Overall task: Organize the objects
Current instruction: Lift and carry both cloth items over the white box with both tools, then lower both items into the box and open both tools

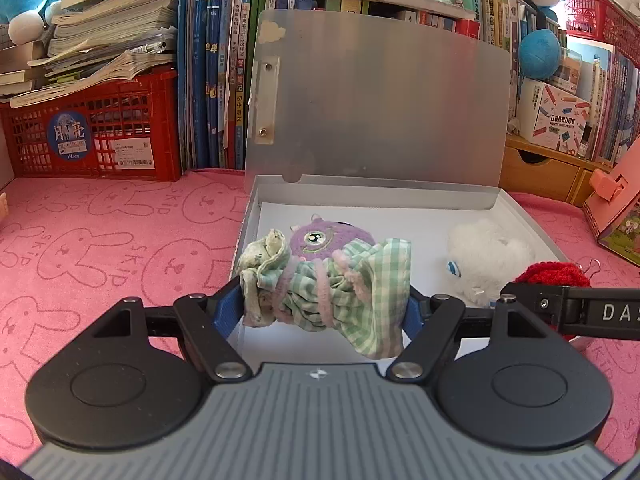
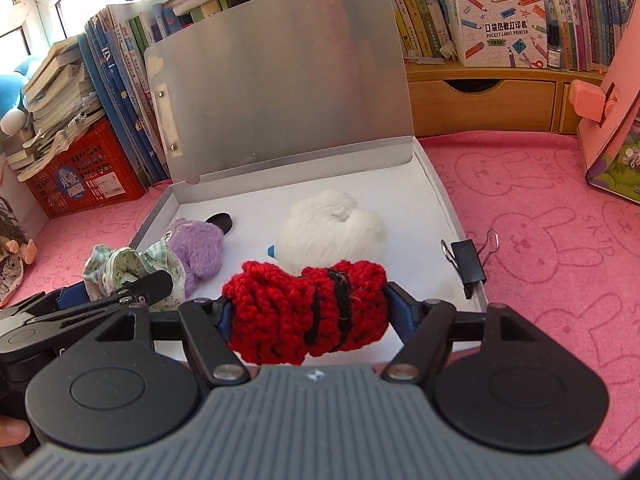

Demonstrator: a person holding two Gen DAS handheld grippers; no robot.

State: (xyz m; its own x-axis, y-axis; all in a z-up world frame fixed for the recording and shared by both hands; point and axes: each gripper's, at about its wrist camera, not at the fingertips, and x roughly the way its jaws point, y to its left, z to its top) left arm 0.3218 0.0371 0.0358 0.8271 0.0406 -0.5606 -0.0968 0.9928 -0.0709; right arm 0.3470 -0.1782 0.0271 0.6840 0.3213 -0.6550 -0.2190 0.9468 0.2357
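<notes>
An open grey box (image 1: 247, 216) (image 2: 436, 176) with its lid up lies on the pink cloth. Inside it are a purple plush toy (image 1: 320, 240) (image 2: 198, 246) and a white fluffy toy (image 1: 486, 256) (image 2: 332, 228). My left gripper (image 1: 328, 300) is shut on a green checked cloth bundle (image 1: 344, 292) (image 2: 120, 270) held over the box's near left part. My right gripper (image 2: 308, 312) is shut on a red knitted bundle (image 2: 304, 312) (image 1: 552, 276) with black bands, held over the box's near edge.
A black binder clip (image 2: 468, 262) sits on the box's right wall. A red crate (image 1: 92, 136) with stacked books and a row of books (image 1: 216, 80) stand behind. A wooden drawer unit (image 2: 480, 96) and a pink case (image 2: 608, 120) are at the right. A doll (image 2: 16, 248) lies at far left.
</notes>
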